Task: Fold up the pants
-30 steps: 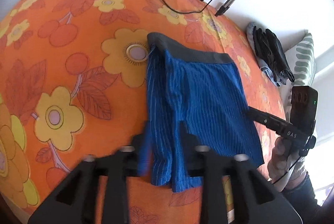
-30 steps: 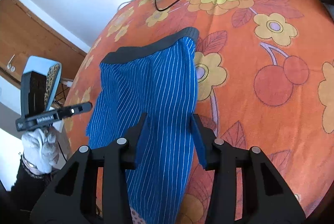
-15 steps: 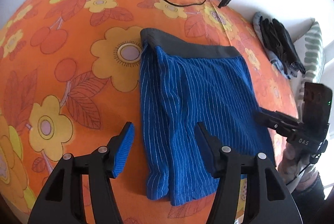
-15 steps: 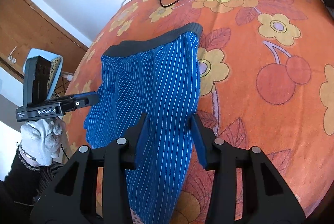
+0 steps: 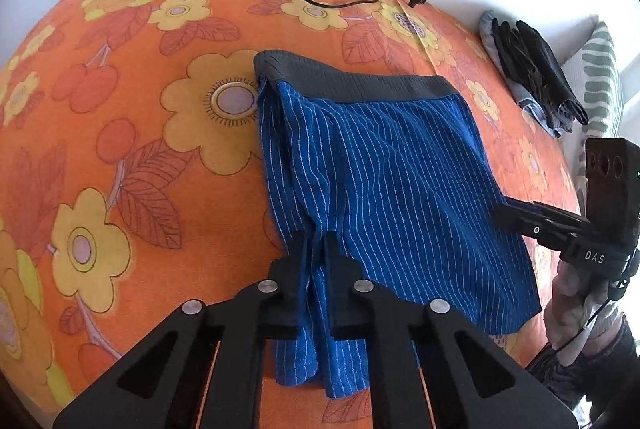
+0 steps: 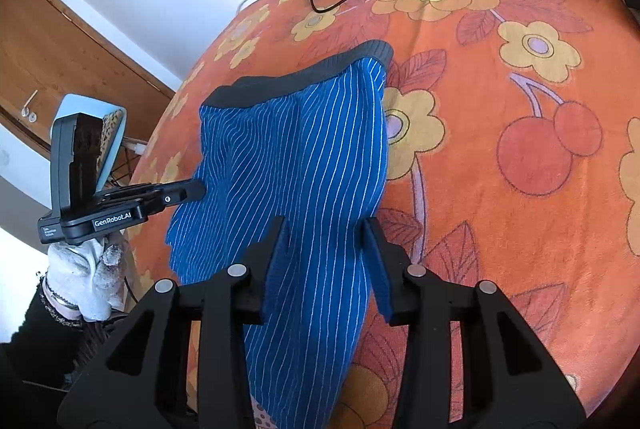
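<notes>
My left gripper point(image 5: 314, 249), open a moment ago, is now pinching the pants point(image 5: 384, 165) leg hem; my right gripper point(image 6: 326, 229) is waiting, jaws apart, so folding is starting

left tongs point(image 5: 314, 243) pinched shut on pants point(image 5: 384, 165) hem, right tongs point(image 6: 326, 229) parted, straddling fabric without clamping, white-gloved left hand point(image 6: 86, 275) gripping handle
</notes>
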Tool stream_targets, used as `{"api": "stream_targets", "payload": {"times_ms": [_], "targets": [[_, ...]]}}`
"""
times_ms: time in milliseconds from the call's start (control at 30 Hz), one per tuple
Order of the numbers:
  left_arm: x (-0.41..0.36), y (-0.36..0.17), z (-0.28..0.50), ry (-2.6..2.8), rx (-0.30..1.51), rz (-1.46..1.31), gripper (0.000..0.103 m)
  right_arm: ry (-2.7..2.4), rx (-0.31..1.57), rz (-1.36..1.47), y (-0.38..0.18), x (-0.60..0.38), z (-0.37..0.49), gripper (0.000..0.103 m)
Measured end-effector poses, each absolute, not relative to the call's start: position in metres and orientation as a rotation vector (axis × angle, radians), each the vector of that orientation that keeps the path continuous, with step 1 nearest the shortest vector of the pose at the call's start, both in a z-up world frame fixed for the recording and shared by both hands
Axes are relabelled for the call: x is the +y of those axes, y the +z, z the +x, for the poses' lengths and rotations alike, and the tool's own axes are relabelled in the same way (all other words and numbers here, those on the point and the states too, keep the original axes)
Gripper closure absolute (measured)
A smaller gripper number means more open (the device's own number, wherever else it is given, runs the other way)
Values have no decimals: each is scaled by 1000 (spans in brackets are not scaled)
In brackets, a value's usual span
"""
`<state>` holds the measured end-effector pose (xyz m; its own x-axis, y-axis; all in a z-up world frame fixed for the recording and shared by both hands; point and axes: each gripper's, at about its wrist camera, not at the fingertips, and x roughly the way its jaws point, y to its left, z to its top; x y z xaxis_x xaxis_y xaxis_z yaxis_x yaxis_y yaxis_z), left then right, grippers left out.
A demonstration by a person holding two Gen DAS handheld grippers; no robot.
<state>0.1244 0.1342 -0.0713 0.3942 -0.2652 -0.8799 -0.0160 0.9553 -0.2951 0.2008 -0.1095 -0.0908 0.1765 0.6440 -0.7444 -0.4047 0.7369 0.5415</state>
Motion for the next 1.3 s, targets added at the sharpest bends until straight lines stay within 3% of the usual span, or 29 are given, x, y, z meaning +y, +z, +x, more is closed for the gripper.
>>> {"api": "stream_targets", "payload": {"times_ms": [100, 200, 267, 733, 1100, 1300], "targets": [[135, -71, 124, -163, 1159, -289, 99, 750, 1171, 244, -91, -109, 199, 63], [136, -72, 125, -169, 1159, -313, 100, 751, 1172, 242, -93, -106, 199, 76], [139, -72, 125, -180, 1157, -344, 100, 754, 1184, 262, -96, -105, 201, 95], [156, -41, 116, -283, 1052, -547, 101, 797, 1123, 457, -85, -124, 204, 97], [165, 40, 99, -331, 798, -580, 102, 798, 859, 582, -7, -163, 196, 97], [149, 34, 97, -337, 808, -529, 102, 787, 816, 547, 12, -175, 181, 97]]}}
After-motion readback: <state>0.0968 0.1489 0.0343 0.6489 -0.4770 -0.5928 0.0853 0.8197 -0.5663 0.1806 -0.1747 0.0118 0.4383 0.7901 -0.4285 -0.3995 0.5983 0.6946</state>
